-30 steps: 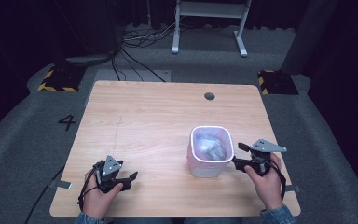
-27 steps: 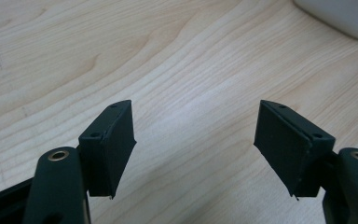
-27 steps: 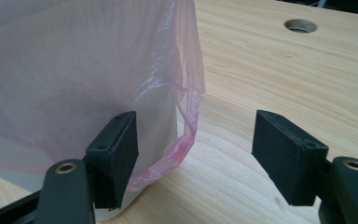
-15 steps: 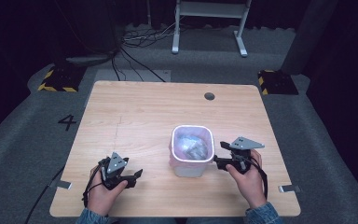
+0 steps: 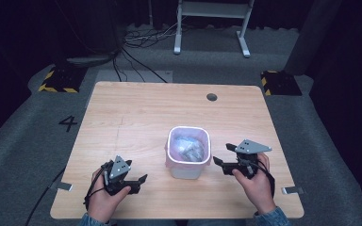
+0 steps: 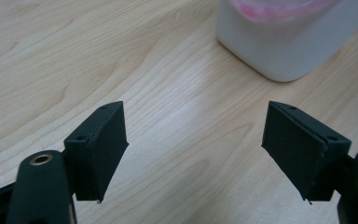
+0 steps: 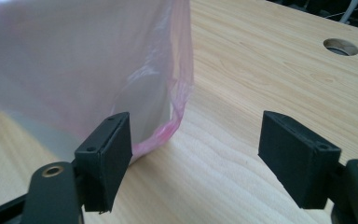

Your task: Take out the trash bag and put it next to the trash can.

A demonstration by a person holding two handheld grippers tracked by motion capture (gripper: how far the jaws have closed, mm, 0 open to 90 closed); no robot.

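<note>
A small white bin (image 5: 187, 165) lined with a pink plastic bag (image 5: 171, 143) stands on the wooden table, with crumpled pale wrappers (image 5: 189, 149) inside. My right gripper (image 5: 219, 163) sits just right of the bin, open, its jaws wide apart. In the right gripper view the bag's pink skirt (image 7: 177, 93) hangs close in front of the gripper's (image 7: 196, 154) left jaw, nothing between the jaws. My left gripper (image 5: 141, 180) rests near the front left of the bin, open and empty. In the left gripper view the bin (image 6: 284, 42) stands ahead at upper right of the gripper (image 6: 193, 149).
The table (image 5: 136, 113) has a round cable hole (image 5: 211, 97) at the back right. Its front edge lies just below both hands. Taped marks sit at the front corners. A metal stand (image 5: 212, 14) and cables lie on the floor beyond.
The bin has slid left and toward the table's middle front, with the right gripper following beside it. The left gripper has stayed near the front left.
</note>
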